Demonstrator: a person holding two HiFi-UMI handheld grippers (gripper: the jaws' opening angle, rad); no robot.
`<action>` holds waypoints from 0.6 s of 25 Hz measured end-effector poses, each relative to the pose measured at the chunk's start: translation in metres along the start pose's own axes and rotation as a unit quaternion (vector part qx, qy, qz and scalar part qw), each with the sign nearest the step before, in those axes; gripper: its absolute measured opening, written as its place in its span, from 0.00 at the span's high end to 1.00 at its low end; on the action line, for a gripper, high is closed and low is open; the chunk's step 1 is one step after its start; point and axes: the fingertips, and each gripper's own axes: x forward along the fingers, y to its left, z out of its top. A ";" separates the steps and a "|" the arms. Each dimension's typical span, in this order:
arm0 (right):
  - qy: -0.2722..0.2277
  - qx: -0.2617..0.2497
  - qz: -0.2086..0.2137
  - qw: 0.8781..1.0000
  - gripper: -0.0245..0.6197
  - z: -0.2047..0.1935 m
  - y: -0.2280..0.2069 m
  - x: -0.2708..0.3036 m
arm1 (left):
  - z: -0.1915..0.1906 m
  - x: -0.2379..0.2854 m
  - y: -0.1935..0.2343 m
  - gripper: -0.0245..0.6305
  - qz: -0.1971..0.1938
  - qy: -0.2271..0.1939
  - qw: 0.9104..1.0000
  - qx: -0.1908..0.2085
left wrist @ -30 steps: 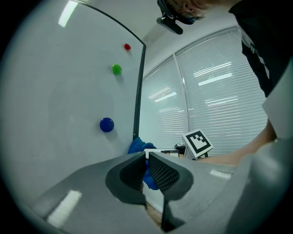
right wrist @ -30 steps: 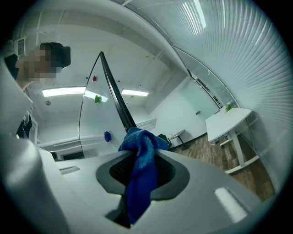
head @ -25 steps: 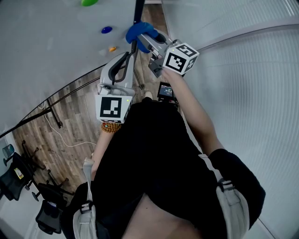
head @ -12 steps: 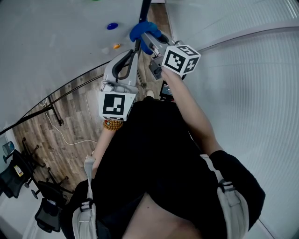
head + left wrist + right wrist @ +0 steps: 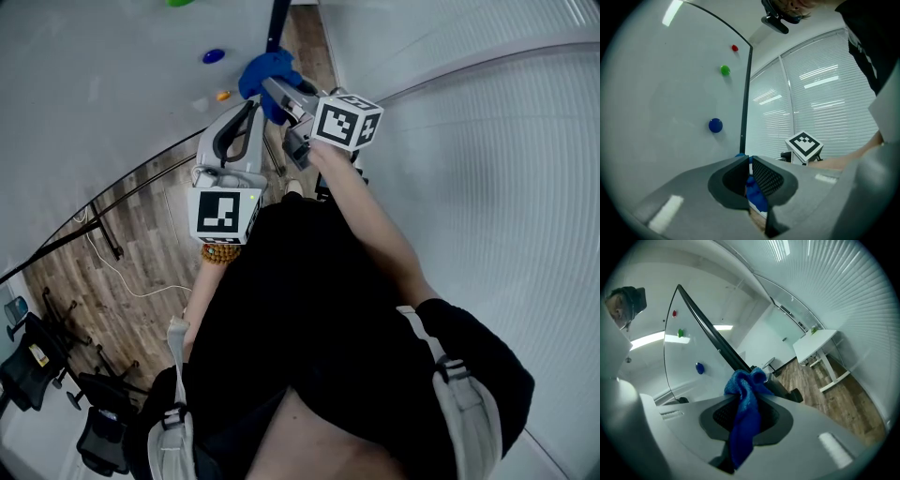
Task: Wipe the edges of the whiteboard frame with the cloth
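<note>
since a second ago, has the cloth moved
Yes, slightly: the cloth in the right gripper has shifted left across the dark frame edge, toward the blue magnet.

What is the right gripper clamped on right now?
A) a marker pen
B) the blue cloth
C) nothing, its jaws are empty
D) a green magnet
B: in the right gripper view, the right gripper has its jaws closed on the blue cloth, whose bunched end sits up by the dark whiteboard frame.
</note>
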 end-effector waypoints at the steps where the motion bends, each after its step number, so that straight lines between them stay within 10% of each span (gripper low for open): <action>1: -0.005 0.006 0.002 1.000 0.84 -0.001 -0.002 0.003 | 0.000 0.001 0.002 0.79 0.003 0.001 1.000 -0.002; 15: 0.033 0.037 -0.010 0.999 0.84 -0.043 -0.055 0.018 | -0.023 -0.007 0.037 0.79 0.046 0.017 0.999 -0.007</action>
